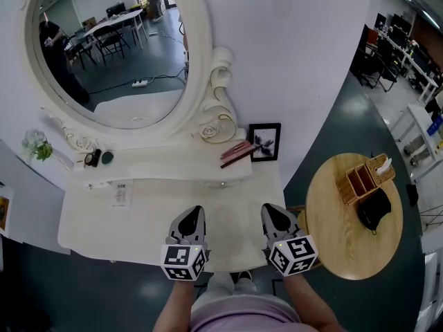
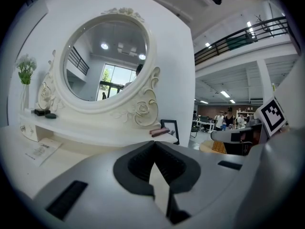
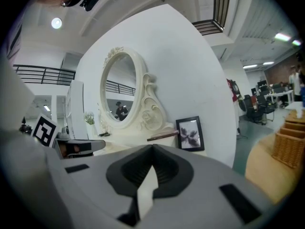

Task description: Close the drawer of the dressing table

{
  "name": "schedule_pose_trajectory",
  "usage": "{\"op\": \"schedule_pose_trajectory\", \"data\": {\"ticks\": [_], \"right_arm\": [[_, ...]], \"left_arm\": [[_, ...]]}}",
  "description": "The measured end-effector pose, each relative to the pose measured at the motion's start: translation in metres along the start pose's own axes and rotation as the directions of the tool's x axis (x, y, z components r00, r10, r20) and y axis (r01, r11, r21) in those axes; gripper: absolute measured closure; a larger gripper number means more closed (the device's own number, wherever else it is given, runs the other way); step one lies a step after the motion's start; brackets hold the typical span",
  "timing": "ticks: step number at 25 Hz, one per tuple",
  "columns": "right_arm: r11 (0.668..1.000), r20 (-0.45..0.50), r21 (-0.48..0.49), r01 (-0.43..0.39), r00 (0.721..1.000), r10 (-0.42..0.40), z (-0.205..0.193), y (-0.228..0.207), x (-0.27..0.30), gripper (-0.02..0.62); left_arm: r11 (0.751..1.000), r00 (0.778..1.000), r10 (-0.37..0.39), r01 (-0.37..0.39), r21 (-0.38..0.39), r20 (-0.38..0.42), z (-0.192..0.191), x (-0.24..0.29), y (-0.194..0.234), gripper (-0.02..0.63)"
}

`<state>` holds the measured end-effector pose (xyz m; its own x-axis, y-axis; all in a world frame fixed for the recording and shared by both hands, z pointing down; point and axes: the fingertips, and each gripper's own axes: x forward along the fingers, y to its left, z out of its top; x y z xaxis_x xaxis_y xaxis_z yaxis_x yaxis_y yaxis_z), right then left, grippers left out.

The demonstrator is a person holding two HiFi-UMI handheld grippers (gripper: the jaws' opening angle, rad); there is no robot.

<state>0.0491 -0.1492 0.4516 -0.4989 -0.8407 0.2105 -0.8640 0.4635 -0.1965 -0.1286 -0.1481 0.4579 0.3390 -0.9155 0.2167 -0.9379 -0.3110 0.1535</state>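
Cream wood dressing table (image 1: 131, 216); drawer not discernible, probably rigid, free-sliding: push its flat front. Left tongs (image 1: 194, 213), right tongs (image 1: 272, 210), lower centre, closed, empty.

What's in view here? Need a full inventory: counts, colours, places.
dressing table: 1, cream, centre, against white wall
oval mirror: 1, cream carved frame, on the dressing table
picture frame: 1, black, right end of raised shelf
sticks: a few, pink-brown, left of picture frame
flower vase: 1, white-green flowers, shelf's left end
small items: count unclear, dark, shelf's left part
paper sheet: 1, white, tabletop left
round table: 1, wood, right
organiser box: 1, brown, on round table
pouch-like thing: 1, black, beside organiser box
left gripper: grey, jaws shut, empty
right gripper: grey, jaws shut, empty
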Motion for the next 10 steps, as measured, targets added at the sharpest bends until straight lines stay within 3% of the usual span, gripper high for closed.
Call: {"op": "schedule_pose_trajectory", "data": {"ticks": [10], "right_arm": [[1.000, -0.004, -0.005, -0.009, 1.000, 0.009, -0.0007, 0.0011, -0.0018, 0.592]], "left_arm": [[1.000, 1.000, 0.014, -0.014, 0.006, 0.003, 0.0006, -0.0045, 0.0003, 0.604]]}}
